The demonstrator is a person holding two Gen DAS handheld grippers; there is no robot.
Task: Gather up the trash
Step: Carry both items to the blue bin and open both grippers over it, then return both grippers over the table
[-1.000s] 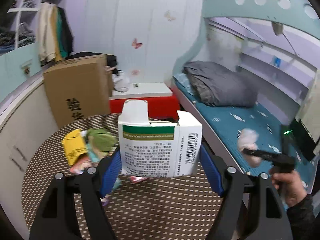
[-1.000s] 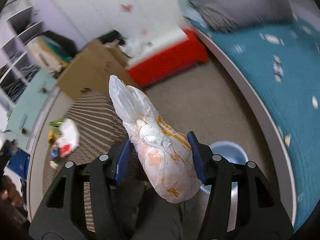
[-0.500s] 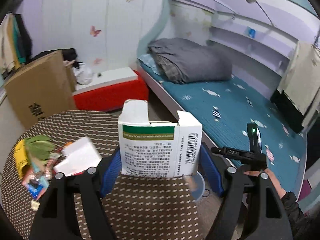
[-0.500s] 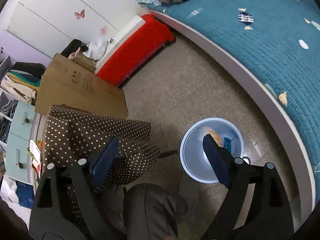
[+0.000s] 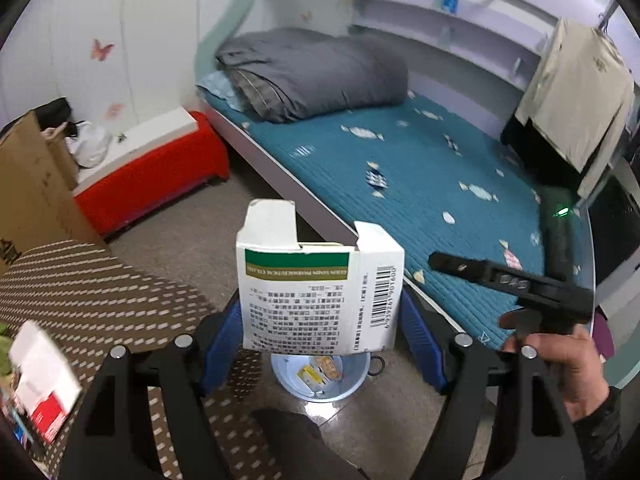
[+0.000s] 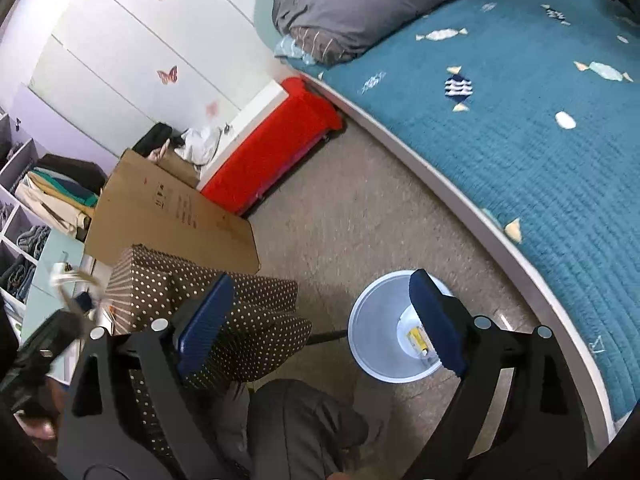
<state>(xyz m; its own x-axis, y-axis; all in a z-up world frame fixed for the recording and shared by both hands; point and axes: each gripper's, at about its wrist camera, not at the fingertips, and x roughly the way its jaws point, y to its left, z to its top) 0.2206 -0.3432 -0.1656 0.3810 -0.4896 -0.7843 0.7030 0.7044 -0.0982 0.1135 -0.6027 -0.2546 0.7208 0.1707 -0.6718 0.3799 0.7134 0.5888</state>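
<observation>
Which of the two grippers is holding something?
The left gripper: its pads clamp a white carton. The right gripper has nothing between its opening jaws.

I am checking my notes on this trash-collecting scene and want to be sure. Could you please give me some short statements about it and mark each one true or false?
1. The left gripper holds a white cardboard medicine box with a green stripe. True.
2. The right gripper grips a plastic bag. False: nothing is between its jaws, which are opening.
3. The round pale blue plastic bin stands on the floor beside the bed with the teal quilt. True.
4. The bin is empty. False: a yellow wrapper lies inside.
5. The red storage box sits on the bed. False: it stands on the floor.
</observation>
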